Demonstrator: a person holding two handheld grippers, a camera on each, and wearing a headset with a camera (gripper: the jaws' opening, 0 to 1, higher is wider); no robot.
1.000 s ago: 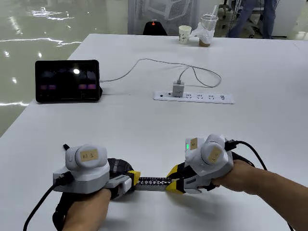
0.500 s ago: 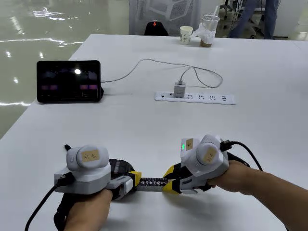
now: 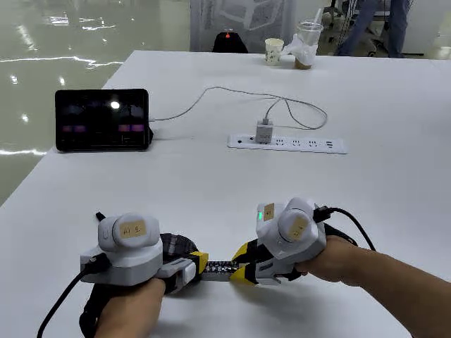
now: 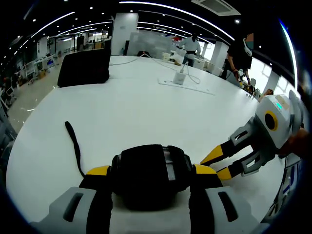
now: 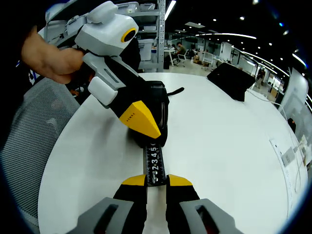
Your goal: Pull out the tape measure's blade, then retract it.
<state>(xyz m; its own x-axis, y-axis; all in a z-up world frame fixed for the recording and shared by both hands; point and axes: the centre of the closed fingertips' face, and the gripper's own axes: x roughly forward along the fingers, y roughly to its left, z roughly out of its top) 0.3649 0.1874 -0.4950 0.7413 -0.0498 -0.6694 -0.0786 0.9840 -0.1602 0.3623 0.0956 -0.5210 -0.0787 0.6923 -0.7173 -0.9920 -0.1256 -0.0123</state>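
Your left gripper (image 3: pixel 192 266) clamps the rigid tape measure case (image 5: pixel 156 105); your right gripper (image 5: pixel 156 182) pinches the blade (image 5: pixel 155 163) at its tip. Thin, springy steel probably recoils hard: hold its end firmly.

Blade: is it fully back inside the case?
No, a numbered stretch of blade runs from the case to the right tool, which is shut on its tip.

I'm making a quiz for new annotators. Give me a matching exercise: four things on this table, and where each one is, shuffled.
1 tape measure case
2 blade
3 tablet
4 power strip

A middle of the table, charger plugged in
B held by left gripper
C near the table's left edge
D pinched by right gripper

Pairs: 1-B, 2-D, 3-C, 4-A
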